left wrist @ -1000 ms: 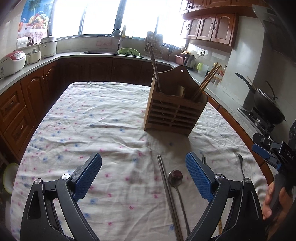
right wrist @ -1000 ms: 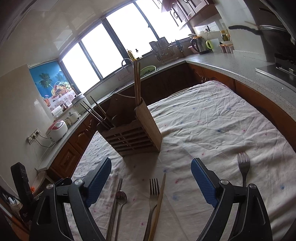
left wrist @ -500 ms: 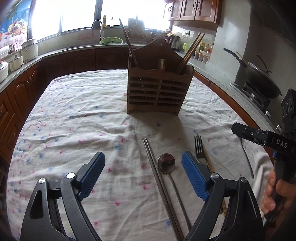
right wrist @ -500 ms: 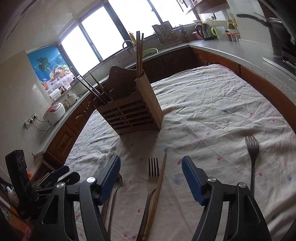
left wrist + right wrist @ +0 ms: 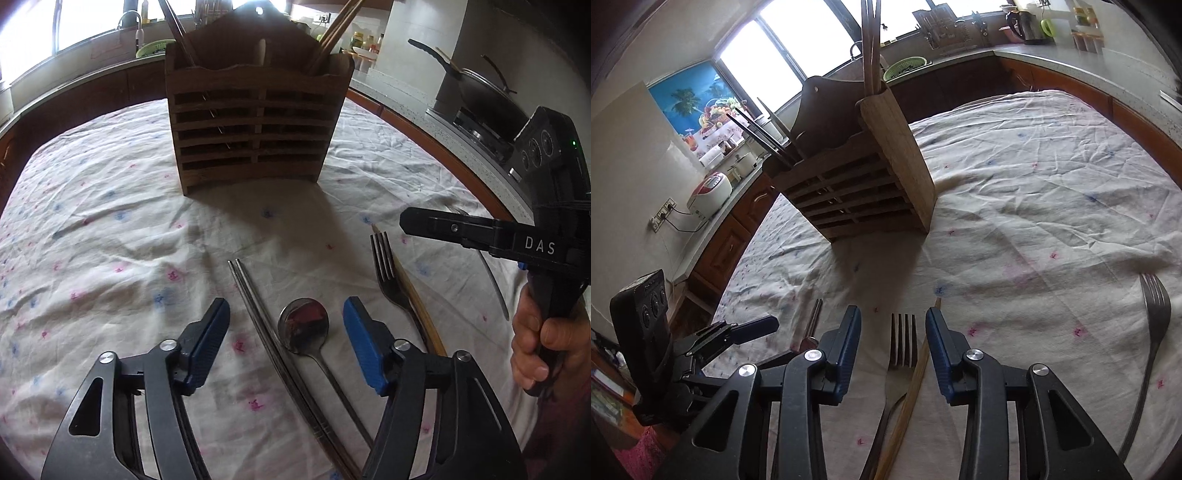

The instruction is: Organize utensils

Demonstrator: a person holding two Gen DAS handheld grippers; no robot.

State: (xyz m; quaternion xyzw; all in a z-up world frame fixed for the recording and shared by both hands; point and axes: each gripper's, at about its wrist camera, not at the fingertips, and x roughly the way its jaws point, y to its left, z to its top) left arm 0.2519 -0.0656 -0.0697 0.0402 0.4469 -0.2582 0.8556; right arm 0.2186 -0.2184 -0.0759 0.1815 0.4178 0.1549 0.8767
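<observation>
A slatted wooden utensil holder (image 5: 258, 122) (image 5: 864, 184) stands on the flowered tablecloth with chopsticks in it. In front of it lie metal chopsticks (image 5: 258, 306), a metal spoon (image 5: 304, 325), a fork (image 5: 388, 273) (image 5: 903, 343) and a wooden chopstick (image 5: 417, 306) (image 5: 916, 373). My left gripper (image 5: 286, 325) hovers low with its jaws closing; the metal chopsticks and spoon bowl lie between them, untouched. My right gripper (image 5: 892, 332) has its jaws closing around the fork's tines and the wooden chopstick, pads apart from both.
A second fork (image 5: 1152, 332) lies on the cloth to the right. A person's hand (image 5: 543, 339) holds the right gripper's handle. A kitchen counter, a wok (image 5: 476, 92) on a stove, a rice cooker (image 5: 709, 192) and a sink surround the table (image 5: 1052, 166).
Both grippers have sunk toward the cloth and moved forward over the utensils. Their jaws have narrowed, the right one more than the left.
</observation>
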